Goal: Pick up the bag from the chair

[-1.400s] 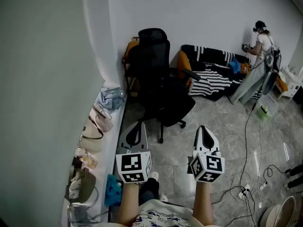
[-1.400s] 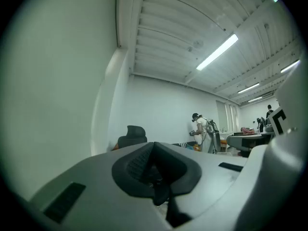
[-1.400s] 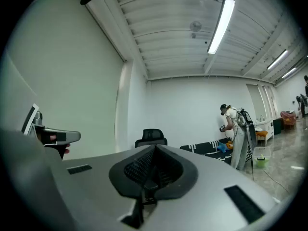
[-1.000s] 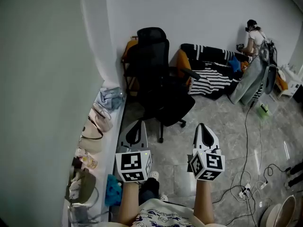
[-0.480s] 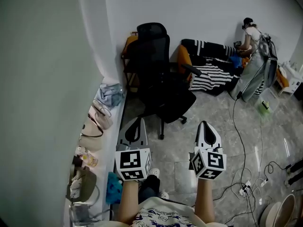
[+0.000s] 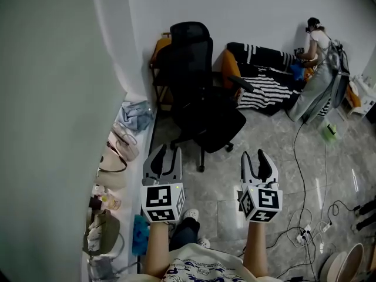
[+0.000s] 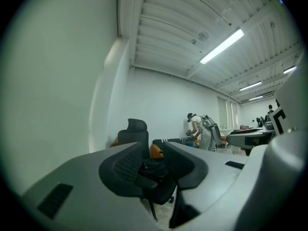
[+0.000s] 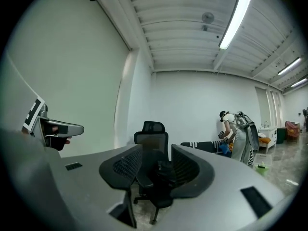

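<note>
In the upper middle of the frame, a dark bag [image 8: 165, 171] sits on a black chair [image 6: 200, 98]. Below, the left gripper [image 6: 164, 159] and right gripper [image 6: 256, 159] hover well short, fingers spread and empty. Approach stage, probably; closing in comes next.

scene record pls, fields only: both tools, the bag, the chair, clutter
left tool: open, empty, in the air short of the chair
right tool: open, empty, level with the left
chair: black office chair, ahead near the wall
bag: dark, on the chair seat, untouched
handbags: in a row along the left wall
cables: on the floor at right
other person: far corner, by striped sofa
</note>
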`<state>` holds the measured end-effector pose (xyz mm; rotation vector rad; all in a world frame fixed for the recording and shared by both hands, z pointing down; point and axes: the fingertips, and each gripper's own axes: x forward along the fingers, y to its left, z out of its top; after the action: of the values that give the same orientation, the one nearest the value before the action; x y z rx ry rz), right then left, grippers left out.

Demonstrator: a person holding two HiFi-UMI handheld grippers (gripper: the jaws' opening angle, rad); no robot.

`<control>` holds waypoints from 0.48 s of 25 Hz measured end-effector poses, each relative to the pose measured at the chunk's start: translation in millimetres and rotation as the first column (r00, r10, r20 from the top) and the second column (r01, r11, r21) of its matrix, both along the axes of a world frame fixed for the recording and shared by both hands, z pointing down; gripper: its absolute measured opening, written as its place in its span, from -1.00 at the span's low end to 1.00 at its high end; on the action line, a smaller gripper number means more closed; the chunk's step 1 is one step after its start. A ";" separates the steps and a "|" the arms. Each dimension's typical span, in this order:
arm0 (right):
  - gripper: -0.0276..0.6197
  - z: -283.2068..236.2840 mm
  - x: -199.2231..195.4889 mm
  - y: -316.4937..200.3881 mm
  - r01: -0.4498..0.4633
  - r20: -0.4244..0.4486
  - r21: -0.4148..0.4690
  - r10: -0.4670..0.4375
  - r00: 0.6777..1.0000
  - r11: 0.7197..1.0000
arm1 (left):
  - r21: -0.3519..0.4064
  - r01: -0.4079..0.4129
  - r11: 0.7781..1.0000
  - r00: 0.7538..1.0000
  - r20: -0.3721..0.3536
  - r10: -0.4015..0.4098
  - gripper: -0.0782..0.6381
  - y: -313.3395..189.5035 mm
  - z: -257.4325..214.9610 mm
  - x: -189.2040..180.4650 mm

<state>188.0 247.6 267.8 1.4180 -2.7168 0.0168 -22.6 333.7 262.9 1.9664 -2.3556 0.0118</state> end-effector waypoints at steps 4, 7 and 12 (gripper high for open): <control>-0.21 7.3 -19.1 -41.4 -0.006 0.001 -0.009 0.006 1.000 1.000 | -0.004 -0.017 1.000 1.000 -0.025 0.017 -0.25 -40.9 8.1 -24.0; -0.15 9.7 -37.9 -74.3 -0.012 0.000 -0.015 0.012 1.000 1.000 | -0.013 -0.040 0.999 0.999 -0.029 0.039 -0.15 -77.0 11.1 -41.2; -0.05 13.1 -63.7 -118.6 -0.021 0.003 -0.022 0.021 1.000 1.000 | -0.024 -0.076 0.997 0.997 -0.024 0.076 -0.10 -130.0 12.5 -65.6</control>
<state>124.2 129.0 280.9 1.4416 -2.6963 0.0505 -88.2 203.7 275.4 2.0324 -2.2540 0.0215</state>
